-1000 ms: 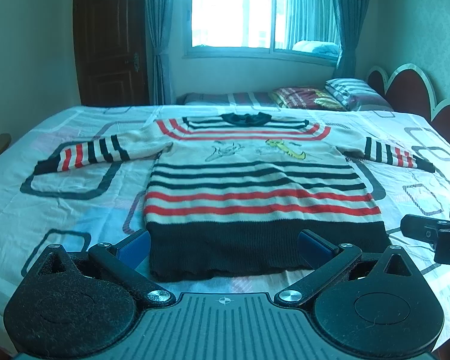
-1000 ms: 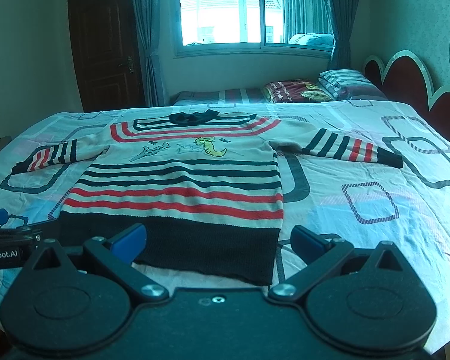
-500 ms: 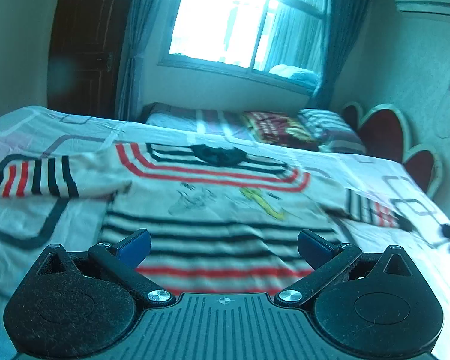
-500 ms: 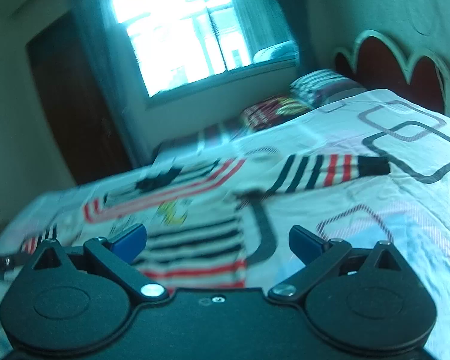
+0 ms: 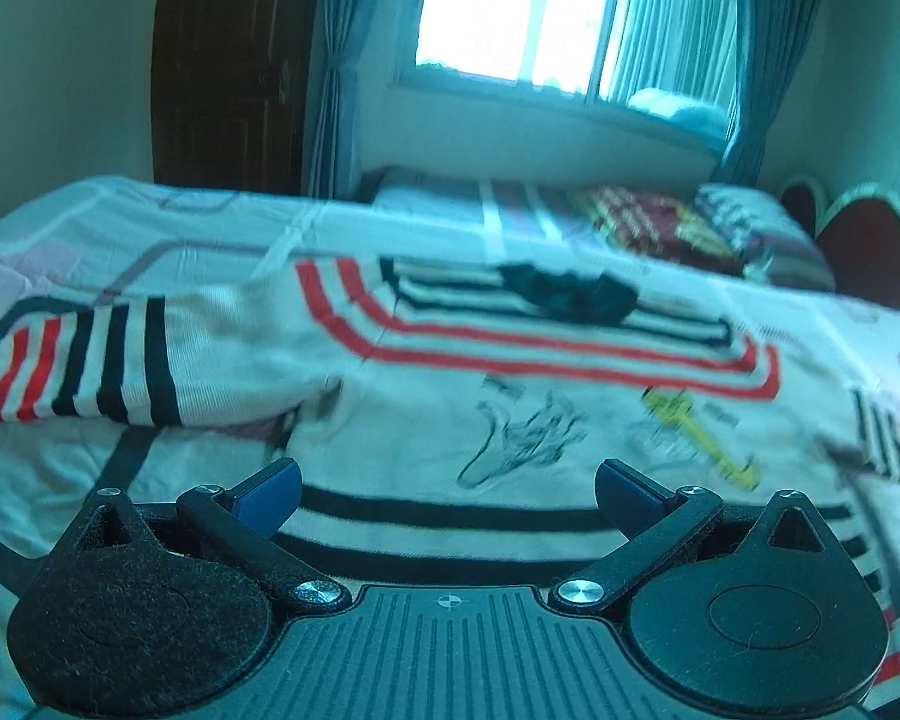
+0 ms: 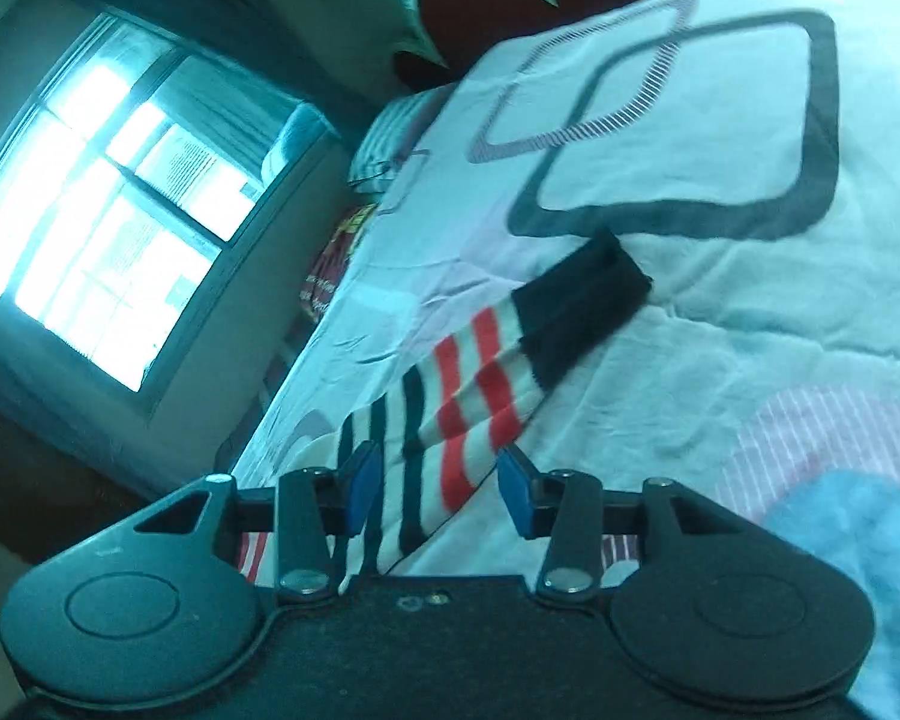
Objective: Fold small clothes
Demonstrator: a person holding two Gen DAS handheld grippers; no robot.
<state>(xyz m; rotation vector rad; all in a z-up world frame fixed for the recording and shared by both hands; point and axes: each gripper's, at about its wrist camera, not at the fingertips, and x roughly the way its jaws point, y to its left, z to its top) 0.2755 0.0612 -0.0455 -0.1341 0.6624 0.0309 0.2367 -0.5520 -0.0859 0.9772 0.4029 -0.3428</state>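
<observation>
A small striped sweater (image 5: 510,408), cream with red and black bands and cartoon prints, lies flat on the bed. Its left sleeve (image 5: 90,366) stretches out to the left. My left gripper (image 5: 447,489) is open and empty, low over the sweater's chest. In the right wrist view, the right sleeve (image 6: 480,372) with its black cuff (image 6: 582,300) lies between the jaws. My right gripper (image 6: 441,495) is open, partly closed in, with the sleeve passing between its blue pads; the view is rolled sideways.
The bed sheet (image 6: 720,138) is white with grey and pink square outlines. Pillows (image 5: 660,228) and a red scalloped headboard (image 5: 858,252) lie at the far right. A window (image 5: 570,24), curtains and a dark door (image 5: 228,66) stand behind.
Both grippers moved forward over the sweater. The left one now hovers over the chest. The right one swung right, rolled sideways, and narrowed its jaws around the right sleeve.
</observation>
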